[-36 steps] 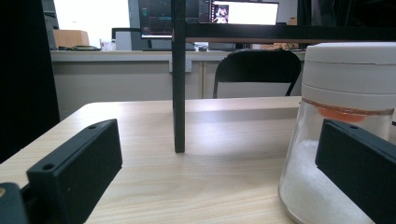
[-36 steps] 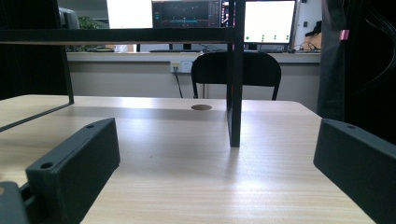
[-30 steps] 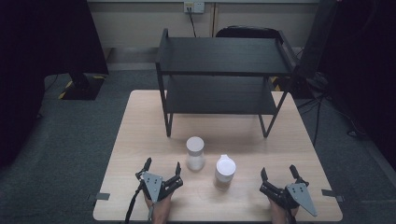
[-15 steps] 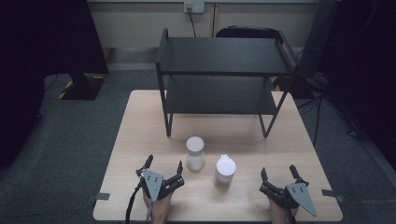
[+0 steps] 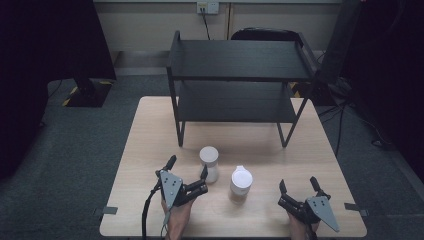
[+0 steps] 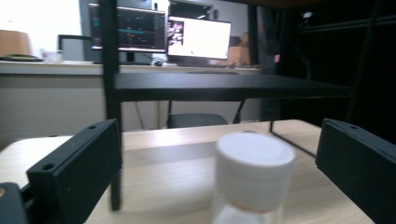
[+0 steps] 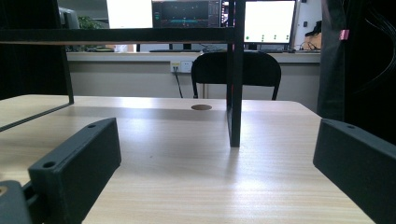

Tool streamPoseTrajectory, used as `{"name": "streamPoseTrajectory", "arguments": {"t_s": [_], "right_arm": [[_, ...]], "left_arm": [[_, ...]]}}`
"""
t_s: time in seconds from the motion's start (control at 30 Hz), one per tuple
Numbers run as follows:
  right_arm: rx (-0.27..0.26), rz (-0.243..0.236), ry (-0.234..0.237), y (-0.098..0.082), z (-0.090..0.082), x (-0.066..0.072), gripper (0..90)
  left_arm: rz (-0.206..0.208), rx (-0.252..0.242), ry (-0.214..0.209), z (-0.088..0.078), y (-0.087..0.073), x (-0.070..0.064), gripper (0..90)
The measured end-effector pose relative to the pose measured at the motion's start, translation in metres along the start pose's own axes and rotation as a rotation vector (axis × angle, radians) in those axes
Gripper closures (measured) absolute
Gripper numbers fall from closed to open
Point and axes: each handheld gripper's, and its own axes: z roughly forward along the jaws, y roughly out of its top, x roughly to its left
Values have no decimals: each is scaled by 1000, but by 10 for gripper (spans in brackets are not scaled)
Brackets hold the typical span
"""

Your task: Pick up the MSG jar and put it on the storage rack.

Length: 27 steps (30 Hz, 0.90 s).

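Two white-capped bottles stand on the wooden table (image 5: 150, 130): the left bottle (image 5: 209, 163) and the right bottle (image 5: 241, 184). My left gripper (image 5: 188, 166) is open, and its right fingertip reaches beside the left bottle. In the left gripper view that bottle (image 6: 252, 177) stands just ahead between the two black jaws, nearer the right one, with a gap on both sides. My right gripper (image 5: 297, 183) rests open near the table's front right. In the right gripper view nothing lies between its jaws, which frame bare tabletop (image 7: 187, 163).
A black two-tier rack (image 5: 235, 60) stands across the back half of the table, its front legs (image 5: 180, 132) just beyond the bottles. One rack leg (image 7: 235, 93) rises ahead of the right gripper. A black chair (image 7: 236, 70) and monitors sit behind.
My left gripper has moved forward and to the right, bringing the left bottle between its open jaws. The right gripper and both bottles have stayed put.
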Motion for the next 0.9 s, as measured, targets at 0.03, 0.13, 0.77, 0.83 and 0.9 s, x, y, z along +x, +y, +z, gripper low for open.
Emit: {"name": "streamPoseTrajectory", "arguments": {"t_s": [0.03, 0.13, 0.77, 0.83, 0.9], "right_arm": [[0, 0, 0, 0, 0, 0, 0], [0, -1, 0, 0, 0, 0, 0], [-1, 0, 3, 0, 0, -1, 0], [-1, 0, 4, 0, 0, -1, 0], [-1, 0, 7, 0, 0, -1, 0]], "left_arm": [[-1, -6, -9, 2, -1, 0, 0], [-11, -11, -39, 9, -3, -2, 0], [27, 55, -23, 39, -22, -18, 15], [29, 52, -19, 40, -25, -18, 23], [30, 60, -11, 42, -26, -18, 22]]}}
